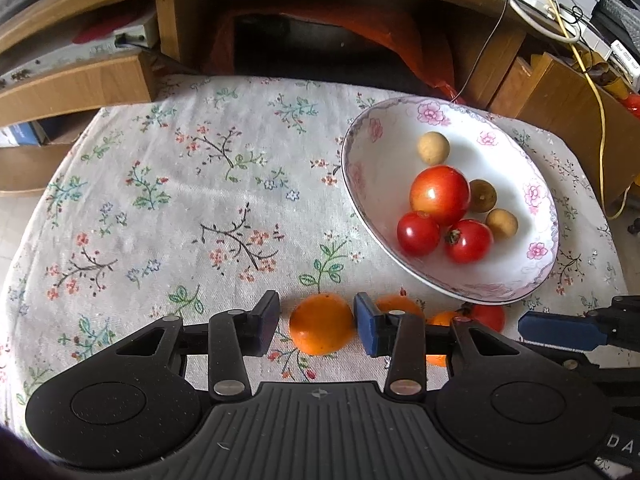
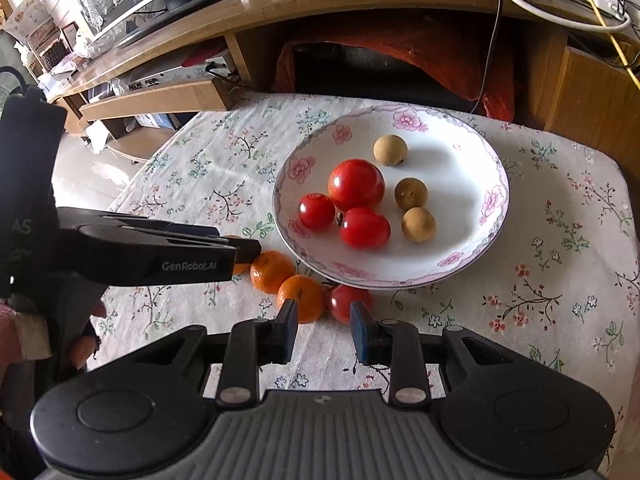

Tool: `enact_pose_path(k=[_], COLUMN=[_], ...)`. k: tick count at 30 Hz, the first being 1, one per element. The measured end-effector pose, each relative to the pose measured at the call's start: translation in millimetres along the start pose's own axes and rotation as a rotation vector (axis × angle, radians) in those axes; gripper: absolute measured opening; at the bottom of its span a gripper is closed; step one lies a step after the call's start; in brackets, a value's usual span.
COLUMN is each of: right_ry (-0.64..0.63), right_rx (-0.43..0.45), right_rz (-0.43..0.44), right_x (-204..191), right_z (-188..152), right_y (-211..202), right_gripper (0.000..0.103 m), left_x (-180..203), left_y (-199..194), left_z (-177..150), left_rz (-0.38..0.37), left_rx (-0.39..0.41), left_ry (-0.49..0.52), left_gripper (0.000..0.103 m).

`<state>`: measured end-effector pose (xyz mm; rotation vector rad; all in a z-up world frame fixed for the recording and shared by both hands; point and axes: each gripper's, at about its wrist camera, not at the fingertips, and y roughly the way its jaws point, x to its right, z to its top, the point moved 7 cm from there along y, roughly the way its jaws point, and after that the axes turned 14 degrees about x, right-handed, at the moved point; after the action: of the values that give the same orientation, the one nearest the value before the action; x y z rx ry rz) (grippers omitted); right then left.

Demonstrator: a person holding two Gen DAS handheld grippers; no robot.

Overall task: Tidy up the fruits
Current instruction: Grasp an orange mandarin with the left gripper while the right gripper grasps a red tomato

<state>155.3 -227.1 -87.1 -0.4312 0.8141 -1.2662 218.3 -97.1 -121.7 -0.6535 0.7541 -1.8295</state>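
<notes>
Wooden shelving and loose cables are standing behind a bench (image 1: 168, 208) draped in a floral cloth. On it, a flowered plate (image 2: 484, 240) is holding three red tomatoes (image 2: 356, 184) and three small brown fruits (image 2: 390, 150). Just beside its near rim, three small oranges and one more tomato (image 2: 344, 300) are lying in a row on the cloth.

Angled steeply down at the cloth, the left gripper (image 1: 316, 324) is reaching over the far-left orange (image 1: 322, 324). Its fingers (image 1: 370, 328) are standing apart around that round fruit, the right pad touching its side and the left pad leaving a gap.

Also tilted steeply down, the right gripper (image 2: 324, 330) is hovering near the row's other end. Its fingers (image 2: 288, 332) are standing narrowly apart, clamping nothing, with the nearest orange (image 2: 300, 298) and the loose tomato lying just beyond the fingertips.
</notes>
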Motion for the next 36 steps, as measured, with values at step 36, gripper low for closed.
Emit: enact_pose_path(k=[36], right_ry=[0.141], right_rx=[-0.069], right_rz=[0.016], right_x=[11.9], right_z=[-13.2], right_y=[7.8], right_gripper=[0.032], left_x=[12.2], left_y=[-24.7], left_z=[-20.6], left_rz=[-0.060], left_rx=[-0.029], left_ry=[0.073], left_gripper=[0.042])
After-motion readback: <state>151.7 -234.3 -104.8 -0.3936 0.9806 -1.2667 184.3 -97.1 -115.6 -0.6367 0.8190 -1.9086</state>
